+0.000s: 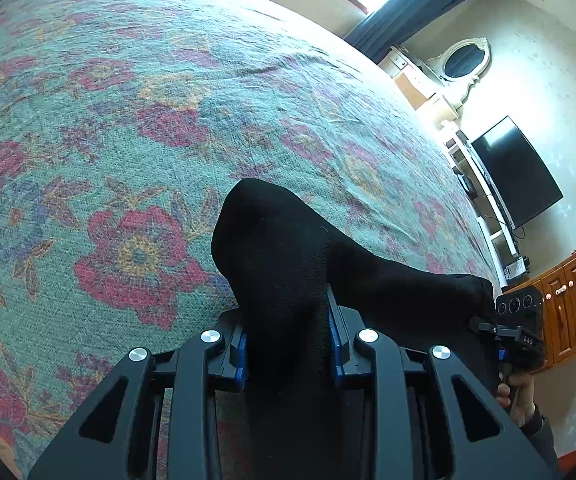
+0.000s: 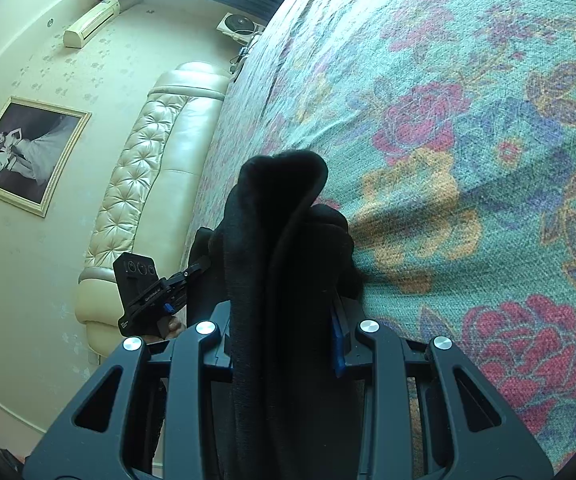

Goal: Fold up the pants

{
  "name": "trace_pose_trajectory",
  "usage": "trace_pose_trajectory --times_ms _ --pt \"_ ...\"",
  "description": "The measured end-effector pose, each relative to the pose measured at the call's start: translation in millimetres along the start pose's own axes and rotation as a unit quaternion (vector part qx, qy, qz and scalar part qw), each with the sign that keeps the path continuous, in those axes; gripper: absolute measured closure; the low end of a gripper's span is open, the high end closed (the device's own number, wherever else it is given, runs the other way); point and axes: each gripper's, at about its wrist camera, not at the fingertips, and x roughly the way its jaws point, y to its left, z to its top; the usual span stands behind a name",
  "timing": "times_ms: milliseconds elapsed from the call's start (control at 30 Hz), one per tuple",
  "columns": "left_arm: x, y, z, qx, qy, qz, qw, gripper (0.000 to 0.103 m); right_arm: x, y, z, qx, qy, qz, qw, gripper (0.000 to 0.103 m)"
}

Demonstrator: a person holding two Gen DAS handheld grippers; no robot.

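Pants (image 1: pixel 288 264): black cloth, matt, fine knit grain, soft-looking folds. Bedspread (image 1: pixel 127 120): woven cloth, coarse visible weave, matt, floral print on teal, lightly creased. Left gripper (image 1: pixel 288 344): matt black plastic frame, shiny round metal fasteners, blue pads that look like rubber or plastic on the fingers (image 1: pixel 241 354). Right gripper (image 2: pixel 283 344): same finish. Headboard (image 2: pixel 143 184): cream, tufted, leather-like, glossy sheen. Cabinet (image 1: pixel 568 304): varnished wood, glossy. TV screen (image 1: pixel 516 172): smooth, dark, glossy. Picture frame (image 2: pixel 27 156): gilt-looking, glossy.
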Motion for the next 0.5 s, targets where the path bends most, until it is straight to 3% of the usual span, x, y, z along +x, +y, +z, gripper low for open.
trace_pose_trajectory --times_ms 500 --pt "-5.2 37.5 26.6 -0.02 -0.007 0.013 0.9997 0.073 45.3 11.7 13.4 0.01 0.014 0.023 1.0 0.072"
